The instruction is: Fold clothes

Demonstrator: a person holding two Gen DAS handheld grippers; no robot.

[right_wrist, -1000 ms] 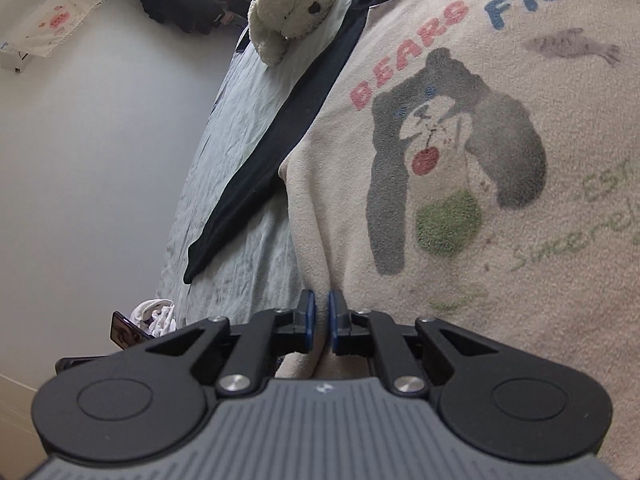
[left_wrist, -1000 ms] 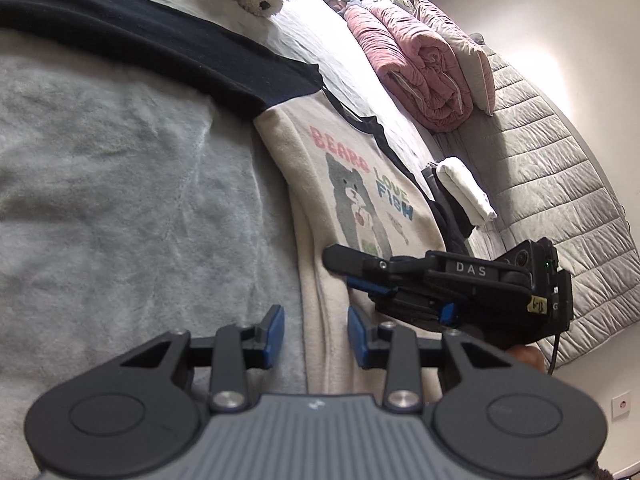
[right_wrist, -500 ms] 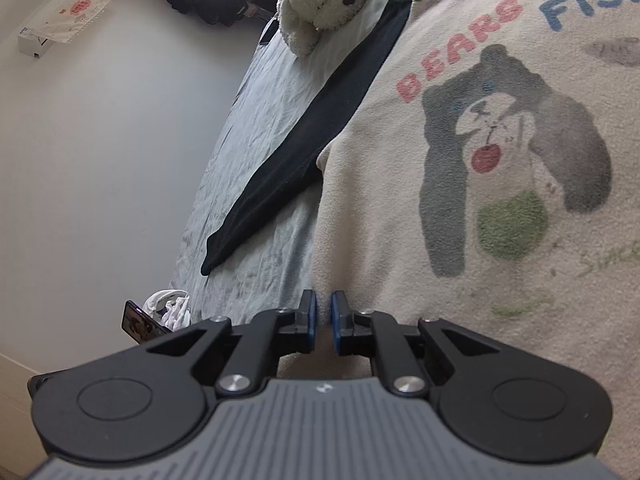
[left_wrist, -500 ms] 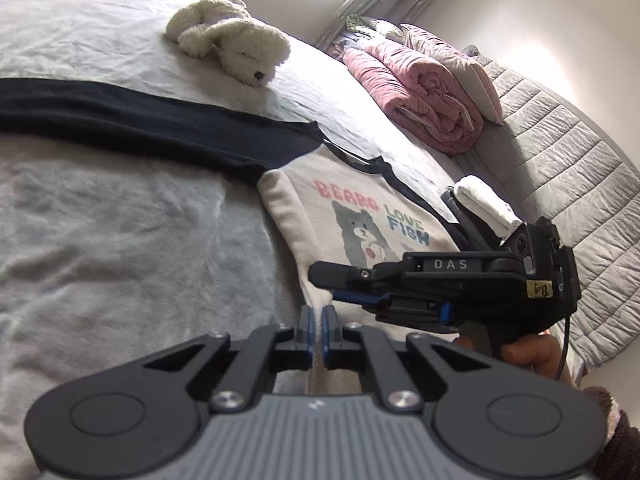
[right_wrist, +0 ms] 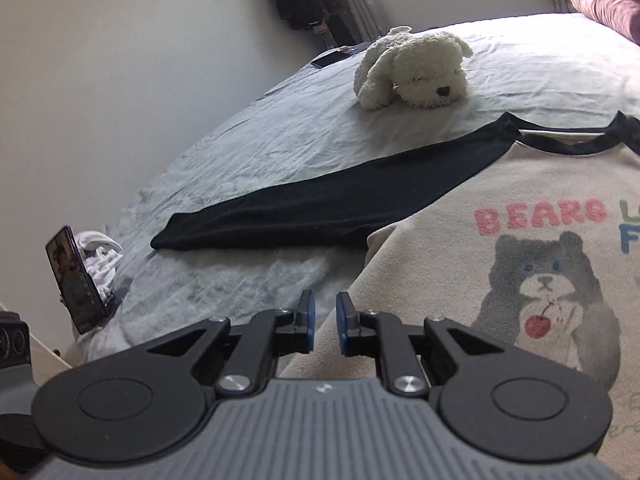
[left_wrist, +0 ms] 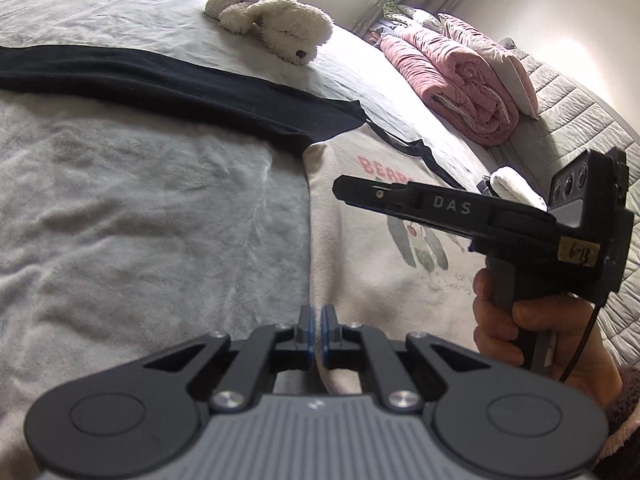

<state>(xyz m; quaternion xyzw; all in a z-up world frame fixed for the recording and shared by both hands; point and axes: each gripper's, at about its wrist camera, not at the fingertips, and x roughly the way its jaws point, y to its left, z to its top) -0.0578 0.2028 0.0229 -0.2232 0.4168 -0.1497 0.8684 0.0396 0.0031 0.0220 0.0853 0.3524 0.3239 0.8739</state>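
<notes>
- Left wrist view: the left gripper (left_wrist: pixel 316 332) was wide open a second ago. Now it's clamped down tight, and it looks like the near side edge of the cream bear sweatshirt (left_wrist: pixel 360 264) is pinched right between the pads.
- Same view: the right gripper (left_wrist: pixel 348 196) sits ahead and to the right, held by a hand (left_wrist: pixel 520 328). It's come up off the print it was lying low across. Nothing hangs from its tips that I can see.
- The black sleeve (left_wrist: pixel 180 84) lies spread flat, far ahead and to the left, with the plush dog (left_wrist: pixel 276 24) beyond it.
- Right wrist view: it's rolled upright, so the bed looks level instead of tipped over. The pads were nearly touching and now stand a little apart. There's cream fabric right under and ahead of them, but it doesn't look gripped.
- My read: the left has its corner and the right let go or missed, so it needs to re-grab before any fold gets lifted over.
</notes>
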